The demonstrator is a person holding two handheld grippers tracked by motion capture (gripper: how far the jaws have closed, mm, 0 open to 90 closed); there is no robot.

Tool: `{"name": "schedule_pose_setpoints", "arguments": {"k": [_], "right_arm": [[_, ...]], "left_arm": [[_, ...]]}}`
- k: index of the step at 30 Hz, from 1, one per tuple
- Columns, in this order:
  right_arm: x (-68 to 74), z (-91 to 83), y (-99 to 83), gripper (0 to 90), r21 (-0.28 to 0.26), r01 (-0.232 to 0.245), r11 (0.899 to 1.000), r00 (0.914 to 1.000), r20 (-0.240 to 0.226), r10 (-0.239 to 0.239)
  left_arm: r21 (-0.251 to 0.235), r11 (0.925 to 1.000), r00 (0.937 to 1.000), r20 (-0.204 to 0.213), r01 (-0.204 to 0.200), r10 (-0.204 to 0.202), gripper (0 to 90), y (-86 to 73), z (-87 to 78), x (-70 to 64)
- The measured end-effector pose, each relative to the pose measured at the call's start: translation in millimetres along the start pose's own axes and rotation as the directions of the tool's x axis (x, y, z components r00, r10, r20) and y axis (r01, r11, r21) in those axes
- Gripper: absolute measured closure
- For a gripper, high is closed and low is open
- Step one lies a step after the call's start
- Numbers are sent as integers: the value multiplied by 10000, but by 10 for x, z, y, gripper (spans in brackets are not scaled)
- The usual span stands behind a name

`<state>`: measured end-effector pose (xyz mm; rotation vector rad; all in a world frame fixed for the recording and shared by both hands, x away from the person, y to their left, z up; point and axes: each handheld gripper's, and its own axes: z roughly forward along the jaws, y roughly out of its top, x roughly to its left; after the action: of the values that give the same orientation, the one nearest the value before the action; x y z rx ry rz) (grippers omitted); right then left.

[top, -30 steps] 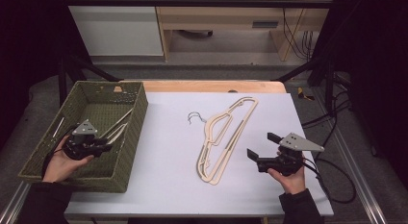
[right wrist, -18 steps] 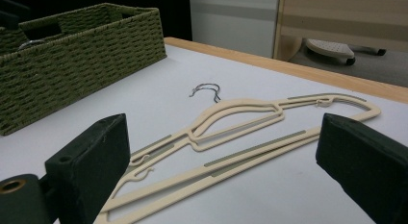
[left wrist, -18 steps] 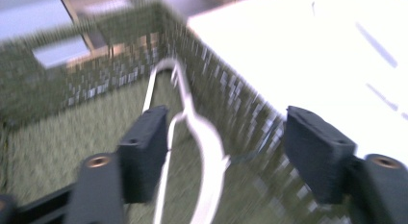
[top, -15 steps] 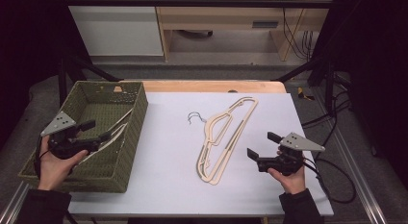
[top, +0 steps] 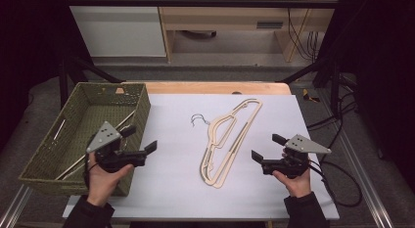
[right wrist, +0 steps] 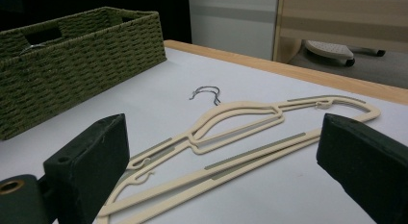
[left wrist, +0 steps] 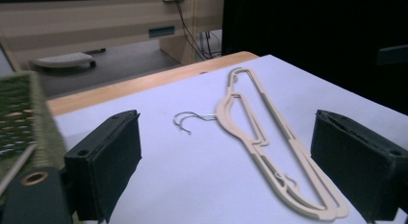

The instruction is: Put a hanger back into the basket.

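Beige plastic hangers [top: 230, 140] with wire hooks lie stacked on the white surface [top: 171, 189] between both tongs. Left tongs [top: 139, 142] have left the green wicker basket [top: 44, 154], jaws wide and empty, now aimed at the hangers. Right tongs [top: 266, 147] unchanged, jaws apart, empty. Likely next hanger pickup.

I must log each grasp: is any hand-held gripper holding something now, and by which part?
Nothing is held. The left hand-held gripper and right hand-held gripper are both open, apart from the beige hangers.
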<state>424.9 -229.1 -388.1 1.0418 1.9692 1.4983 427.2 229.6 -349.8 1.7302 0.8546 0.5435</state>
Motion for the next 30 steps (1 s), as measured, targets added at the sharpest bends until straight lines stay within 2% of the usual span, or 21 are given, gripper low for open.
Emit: {"name": "schedule_pose_setpoints", "arguments": {"k": [7,14,19,24,27,28,29,30], "right_arm": [[-4,-6,-2,42,27,74,10000,10000,41,-74],[-7,-13,1,44,-14,57,10000,10000,27,-57],[-12,-17,3,45,4,63,10000,10000,20,-63],[-9,-17,3,45,-23,24,10000,10000,21,-24],[-7,-16,2,47,10,26,10000,10000,8,-26],[-8,-15,1,46,11,68,10000,10000,18,-68],[-7,-14,1,47,27,74,10000,10000,16,-74],[-6,-14,0,48,24,72,10000,10000,-3,-72]], "left_arm": [[599,9982,9983,562,97,-131,96,-106,402,-195],[1134,9935,9971,750,64,-150,115,-185,752,-324],[1531,9882,9975,695,27,-135,138,-241,1030,-377],[2168,9762,9981,605,4,-138,162,-360,1295,-426],[2603,9653,9986,533,-202,66,179,-446,1448,-470],[2818,9589,9985,513,-334,197,190,-476,1495,-479],[2883,9571,9987,479,-297,165,213,-499,1530,-490],[3094,9504,9985,512,-328,178,233,-537,1587,-499]]}}
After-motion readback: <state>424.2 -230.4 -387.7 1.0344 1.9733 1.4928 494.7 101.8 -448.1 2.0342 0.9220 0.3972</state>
